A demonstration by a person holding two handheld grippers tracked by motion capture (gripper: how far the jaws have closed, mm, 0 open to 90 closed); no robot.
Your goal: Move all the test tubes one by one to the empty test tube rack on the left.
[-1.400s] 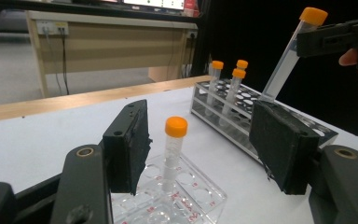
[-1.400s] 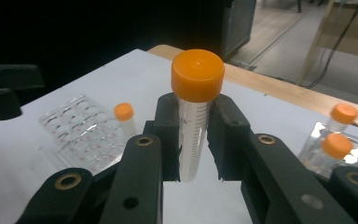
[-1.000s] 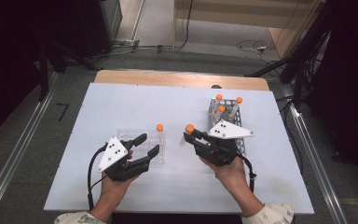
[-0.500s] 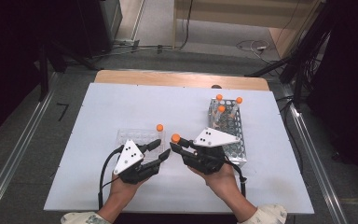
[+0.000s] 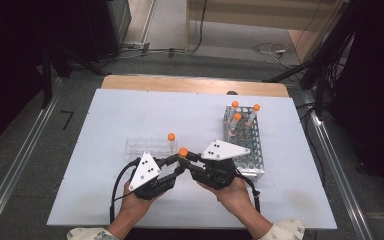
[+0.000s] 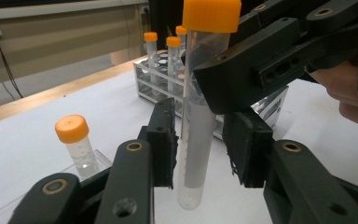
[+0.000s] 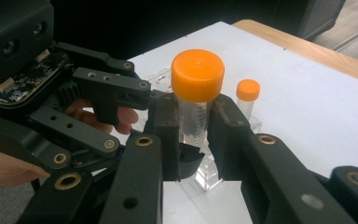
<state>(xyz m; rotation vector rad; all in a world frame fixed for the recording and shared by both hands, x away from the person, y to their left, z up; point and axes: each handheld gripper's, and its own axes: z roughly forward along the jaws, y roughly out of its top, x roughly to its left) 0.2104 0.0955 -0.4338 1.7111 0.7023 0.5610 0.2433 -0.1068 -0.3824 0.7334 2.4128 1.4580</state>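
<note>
A clear tube with an orange cap stands upright in the air between my two hands. My right gripper is shut on it just under the cap. In the left gripper view, the right gripper's black jaw crosses the tube high up. My left gripper has its jaws on either side of the tube's lower half. They have just been closing. One pad is at the tube's wall, and the other pad is still a little apart from it. In the high view, my left gripper and right gripper meet near the table's front.
Just behind the grippers, a low clear rack holds one orange-capped tube. A taller rack at the right carries three capped tubes at its far end. The white table top ends in a wooden strip at the back.
My right gripper has carried the tube leftward to the left gripper. The left gripper swung toward it, and its jaws narrowed around the tube's lower part.
</note>
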